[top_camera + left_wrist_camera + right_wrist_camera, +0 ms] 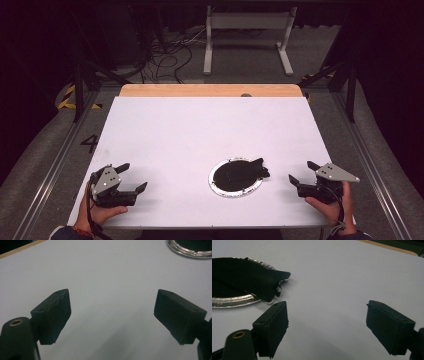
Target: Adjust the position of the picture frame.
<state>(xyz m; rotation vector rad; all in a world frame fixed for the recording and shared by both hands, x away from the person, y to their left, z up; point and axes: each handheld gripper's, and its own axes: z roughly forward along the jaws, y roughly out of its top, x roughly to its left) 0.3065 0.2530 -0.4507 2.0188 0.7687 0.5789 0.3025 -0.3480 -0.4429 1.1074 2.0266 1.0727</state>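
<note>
While both grippers (left (pixel 134 176), right (pixel 301 172)) gape empty, one black cloth (pixel 243 171) lies on one silver-rimmed plate (pixel 214 186).

High view overhead facing forward, gripper views low (near tabletop), all sharing the silver-rimmed plate (pixel 214 186).

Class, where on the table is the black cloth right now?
In the high view the black cloth lies on the silver-rimmed plate, near the table's front edge, closer to the right gripper.

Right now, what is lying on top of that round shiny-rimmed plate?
A black cloth-like thing lies on the plate, one end poking over the silver rim toward the right. It covers most of the plate's dark middle, so anything under it is hidden.
</note>
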